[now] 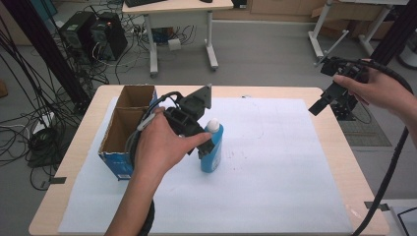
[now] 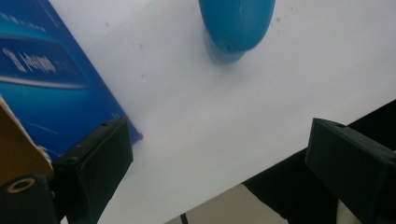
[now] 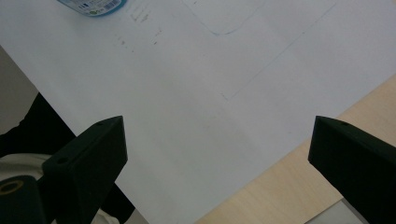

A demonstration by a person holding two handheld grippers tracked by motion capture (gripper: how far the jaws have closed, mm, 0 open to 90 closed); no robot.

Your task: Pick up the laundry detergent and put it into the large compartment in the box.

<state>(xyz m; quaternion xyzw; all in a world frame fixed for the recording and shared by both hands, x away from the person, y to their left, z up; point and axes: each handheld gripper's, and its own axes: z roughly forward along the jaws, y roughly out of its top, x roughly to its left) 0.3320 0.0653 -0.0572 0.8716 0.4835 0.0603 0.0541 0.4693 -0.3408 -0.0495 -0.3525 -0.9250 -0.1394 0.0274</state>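
A blue bottle [image 1: 212,150] with a white cap stands upright on the white paper sheet [image 1: 275,162], just right of an open cardboard box [image 1: 123,129] with blue sides. My left gripper [image 1: 197,141] is held low beside the bottle, between it and the box. In the left gripper view its jaws stand wide apart with nothing between them [image 2: 219,144]; the bottle [image 2: 236,23] lies beyond them and the box [image 2: 42,79] is at the left. My right gripper [image 1: 327,104] hangs open above the table's far right edge, its jaws spread over bare paper [image 3: 217,140].
The wooden table [image 1: 339,142] shows around the paper. Its edge [image 3: 299,186] appears in the right gripper view, with the bottle's base [image 3: 93,7] at the top left. Beyond the table stand a desk [image 1: 179,10], computer towers [image 1: 93,32] and floor cables.
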